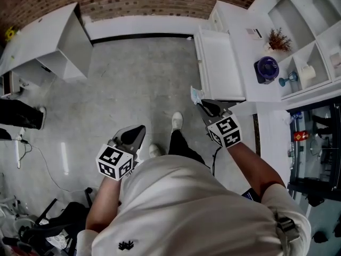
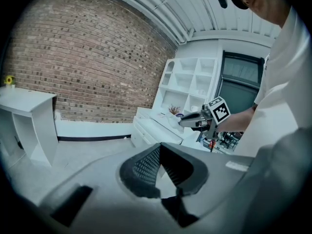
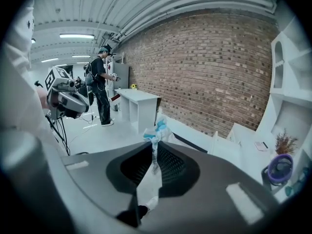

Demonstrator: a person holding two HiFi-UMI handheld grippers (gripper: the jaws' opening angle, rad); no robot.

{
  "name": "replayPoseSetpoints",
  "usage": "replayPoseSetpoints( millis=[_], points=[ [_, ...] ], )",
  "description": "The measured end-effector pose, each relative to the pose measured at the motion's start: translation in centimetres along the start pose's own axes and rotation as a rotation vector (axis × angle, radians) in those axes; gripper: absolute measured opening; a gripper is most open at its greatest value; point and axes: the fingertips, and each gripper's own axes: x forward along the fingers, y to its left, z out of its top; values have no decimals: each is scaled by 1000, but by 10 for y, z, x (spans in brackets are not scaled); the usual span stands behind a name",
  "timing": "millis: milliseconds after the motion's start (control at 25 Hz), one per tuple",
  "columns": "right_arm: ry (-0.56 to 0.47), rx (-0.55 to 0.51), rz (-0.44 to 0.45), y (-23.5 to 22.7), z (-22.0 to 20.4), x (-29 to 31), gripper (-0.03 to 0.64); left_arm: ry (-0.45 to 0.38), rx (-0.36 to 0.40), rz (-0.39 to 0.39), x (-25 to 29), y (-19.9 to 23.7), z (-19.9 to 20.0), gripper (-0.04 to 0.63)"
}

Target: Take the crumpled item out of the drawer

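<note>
A crumpled white and pale-blue item (image 1: 196,95) sticks out past the tips of my right gripper (image 1: 204,106), which is shut on it. It hangs just off the front end of the open white drawer (image 1: 221,68). In the right gripper view the crumpled item (image 3: 157,129) is pinched between the dark jaws of the right gripper (image 3: 155,143), and a strip of it trails back. My left gripper (image 1: 139,128) is held over the floor to the left. Its jaws meet at the tips in the left gripper view (image 2: 159,147), with nothing between them.
A white shelving unit (image 1: 298,31) by the drawer holds a purple object (image 1: 266,68) and a dried plant (image 1: 278,39). A white desk (image 1: 48,41) stands at far left. Cables and black gear (image 1: 53,223) lie at lower left. Another person (image 3: 100,87) stands far off.
</note>
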Motion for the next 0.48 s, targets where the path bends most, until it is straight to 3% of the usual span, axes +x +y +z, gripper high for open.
replayPoseSetpoints(
  millis=[480],
  points=[
    [-14, 8, 1, -10, -1, -15, 44, 13, 1, -17, 19, -7, 1, 6]
  ],
)
